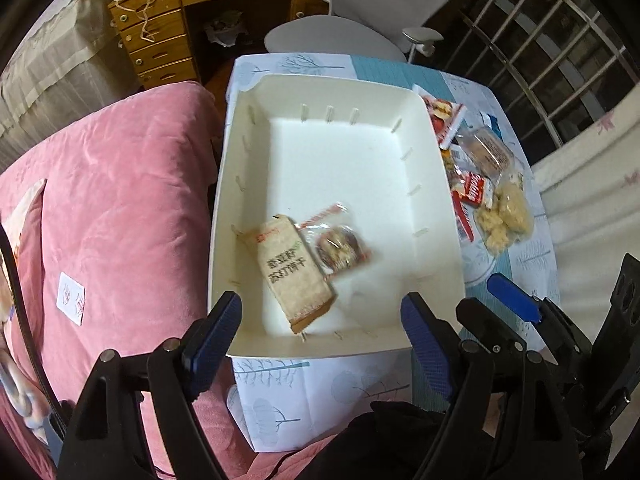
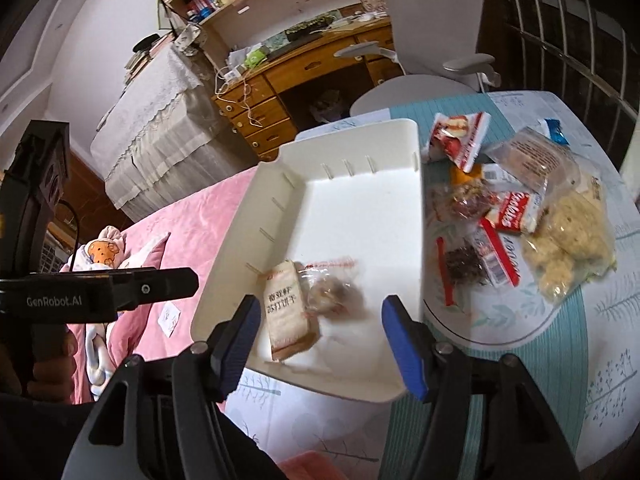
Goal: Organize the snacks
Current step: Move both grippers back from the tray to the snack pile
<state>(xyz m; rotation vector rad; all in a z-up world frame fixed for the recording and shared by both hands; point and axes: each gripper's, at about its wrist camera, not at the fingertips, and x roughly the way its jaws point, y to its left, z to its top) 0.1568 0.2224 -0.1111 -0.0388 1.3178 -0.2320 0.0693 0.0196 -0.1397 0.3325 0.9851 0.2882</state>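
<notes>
A white bin (image 1: 432,184) (image 2: 418,208) stands on the table. In it lie a tan cracker pack (image 1: 294,272) (image 2: 286,308) and a clear-wrapped pastry (image 1: 340,246) (image 2: 334,294), side by side at the near end. My left gripper (image 1: 320,336) is open and empty, just above the bin's near rim. My right gripper (image 2: 320,344) is open and empty over the bin's near edge; it also shows in the left wrist view (image 1: 516,300). A pile of snack packs (image 2: 512,208) (image 1: 480,176) lies right of the bin.
A pink blanket on a bed (image 1: 112,216) lies left of the table. A grey office chair (image 2: 432,48) and a wooden desk (image 2: 304,80) stand behind. The tablecloth (image 2: 560,360) shows tree prints. The left gripper's body (image 2: 100,296) is at left.
</notes>
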